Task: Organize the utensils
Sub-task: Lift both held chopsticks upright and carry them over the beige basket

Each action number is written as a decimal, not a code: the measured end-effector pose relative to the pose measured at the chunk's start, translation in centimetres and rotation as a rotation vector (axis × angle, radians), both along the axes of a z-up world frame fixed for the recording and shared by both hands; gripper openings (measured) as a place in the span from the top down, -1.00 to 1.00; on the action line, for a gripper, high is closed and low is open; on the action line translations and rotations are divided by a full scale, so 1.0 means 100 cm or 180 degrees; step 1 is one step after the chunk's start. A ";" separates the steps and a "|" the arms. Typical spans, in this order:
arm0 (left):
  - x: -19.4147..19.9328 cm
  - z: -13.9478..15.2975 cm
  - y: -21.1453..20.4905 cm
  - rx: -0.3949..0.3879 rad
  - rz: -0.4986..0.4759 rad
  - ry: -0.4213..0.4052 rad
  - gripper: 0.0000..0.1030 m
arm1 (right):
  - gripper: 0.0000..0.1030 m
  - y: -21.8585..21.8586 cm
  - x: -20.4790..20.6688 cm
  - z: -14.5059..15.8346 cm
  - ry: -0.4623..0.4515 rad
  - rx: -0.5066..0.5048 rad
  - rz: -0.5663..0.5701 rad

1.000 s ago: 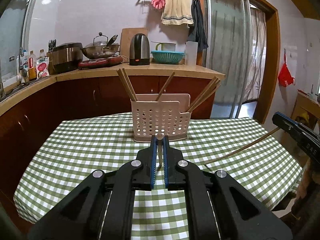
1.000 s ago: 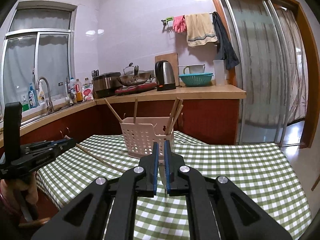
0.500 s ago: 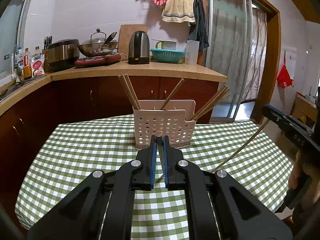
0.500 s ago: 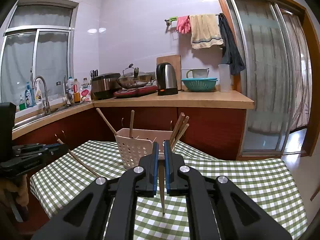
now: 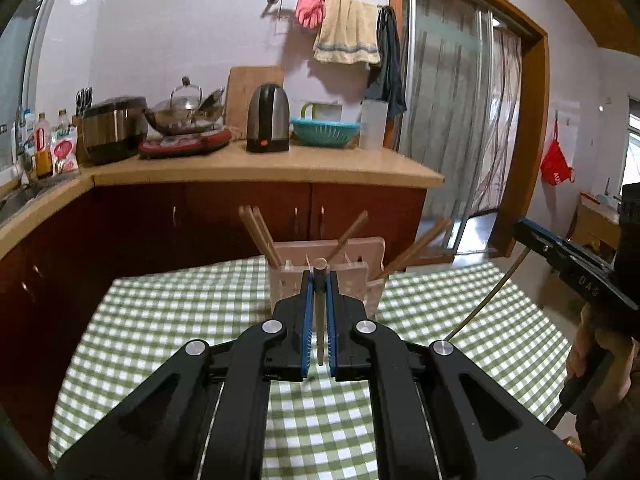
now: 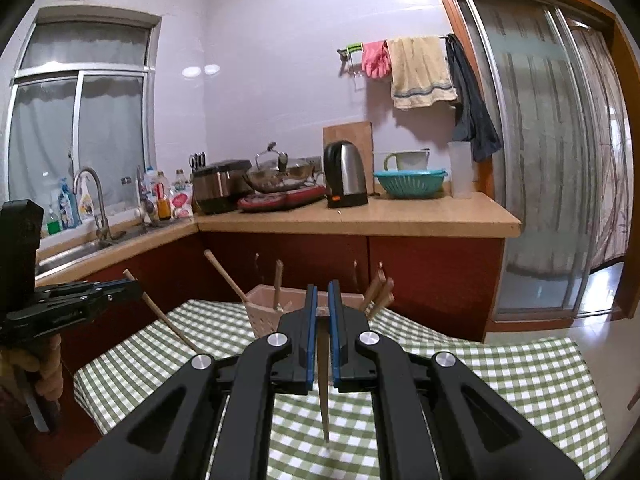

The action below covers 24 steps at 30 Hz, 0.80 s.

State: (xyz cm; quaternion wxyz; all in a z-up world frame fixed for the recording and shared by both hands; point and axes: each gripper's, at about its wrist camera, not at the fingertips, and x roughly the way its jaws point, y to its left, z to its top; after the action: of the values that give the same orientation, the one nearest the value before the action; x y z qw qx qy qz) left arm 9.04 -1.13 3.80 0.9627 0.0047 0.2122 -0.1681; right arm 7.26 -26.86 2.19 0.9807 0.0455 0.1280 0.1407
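A pink perforated utensil holder (image 5: pixel 282 284) (image 6: pixel 264 314) stands on the green checked table (image 5: pixel 180 320) with several wooden chopsticks (image 5: pixel 260 236) leaning in it. My left gripper (image 5: pixel 319 278) is shut on one wooden chopstick (image 5: pixel 320 320), held upright just in front of the holder. My right gripper (image 6: pixel 322 292) is shut on another chopstick (image 6: pixel 325 400), whose point hangs above the cloth. Each view shows the other gripper too: the right one (image 5: pixel 576 268) with its slanting chopstick (image 5: pixel 488 296), and the left one (image 6: pixel 80 300) with its chopstick (image 6: pixel 172 324).
Behind the table runs a wooden counter (image 6: pixel 360 220) with a kettle (image 6: pixel 345 176), a wok, a rice cooker and a teal colander (image 6: pixel 410 184). A sink (image 6: pixel 80 248) is at the left and a glass sliding door (image 6: pixel 540 160) at the right. A person's hands hold both grippers.
Both grippers have risen with their chopsticks and come closer to the holder, which now sits lower in both views. The right chopstick's tip has lifted off the cloth and hangs steeper.
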 end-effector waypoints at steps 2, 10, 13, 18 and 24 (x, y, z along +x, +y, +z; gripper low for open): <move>0.003 0.011 0.001 0.0002 -0.0004 -0.0074 0.87 | 0.88 0.001 0.004 0.009 -0.0059 -0.0001 0.0028; 0.014 0.058 0.004 0.0043 0.0059 -0.0517 0.87 | 0.88 0.005 0.022 0.053 -0.0452 -0.0009 0.0038; 0.022 0.069 0.004 0.0013 0.0098 -0.0653 0.87 | 0.88 0.007 0.033 0.064 -0.0570 -0.0017 0.0034; 0.046 0.079 0.003 -0.0096 0.0150 -0.0754 0.87 | 0.88 0.013 0.059 0.074 -0.0718 -0.0018 0.0052; 0.074 0.067 -0.003 -0.0112 0.0077 -0.0573 0.87 | 0.88 0.019 0.091 0.067 -0.0742 -0.0012 0.0039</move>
State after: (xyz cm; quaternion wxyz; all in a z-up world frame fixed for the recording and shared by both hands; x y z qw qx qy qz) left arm 16.45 -1.45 10.47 0.9797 0.0003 0.1218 -0.1590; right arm 16.32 -24.98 8.84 0.9881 0.0261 0.0137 0.1508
